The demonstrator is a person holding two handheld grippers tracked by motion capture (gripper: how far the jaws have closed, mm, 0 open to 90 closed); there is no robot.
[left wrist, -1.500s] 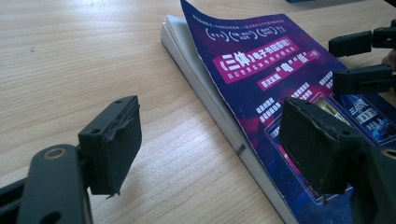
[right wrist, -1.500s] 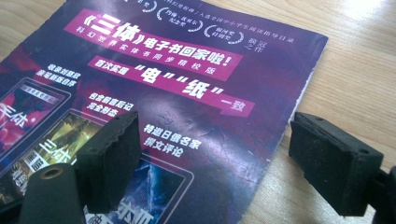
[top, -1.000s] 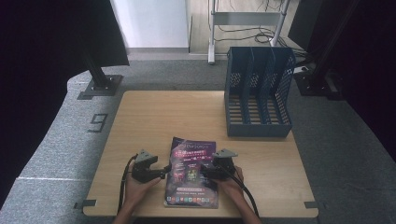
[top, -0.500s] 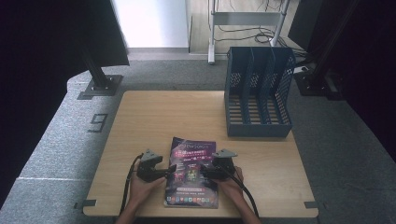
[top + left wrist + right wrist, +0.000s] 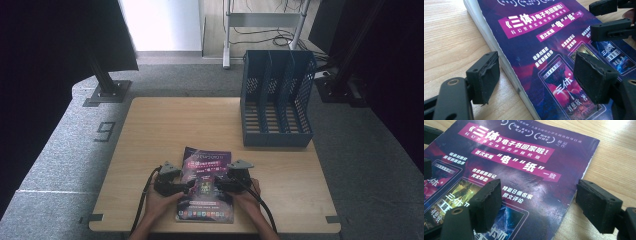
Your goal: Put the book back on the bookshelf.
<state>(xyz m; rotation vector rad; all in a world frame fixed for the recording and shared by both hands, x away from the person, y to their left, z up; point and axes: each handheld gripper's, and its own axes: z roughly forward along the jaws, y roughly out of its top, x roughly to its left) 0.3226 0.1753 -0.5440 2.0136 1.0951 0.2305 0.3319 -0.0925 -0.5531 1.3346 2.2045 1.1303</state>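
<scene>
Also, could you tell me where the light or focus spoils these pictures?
High view: bright wash blows out the wall beyond the table, both upper corners near black. Left gripper view: magazine print sharp, the left gripper pads near the lens soft. Right gripper view: pale glare on the wood at upper right, sheen on the cover.

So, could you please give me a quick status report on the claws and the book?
Both claws open, left and right, straddling opposite edges of book. Book flat on table. Nothing in the way.

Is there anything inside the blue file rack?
No, the blue file rack stands with all its slots bare, and the magazine lies flat on the table.
</scene>
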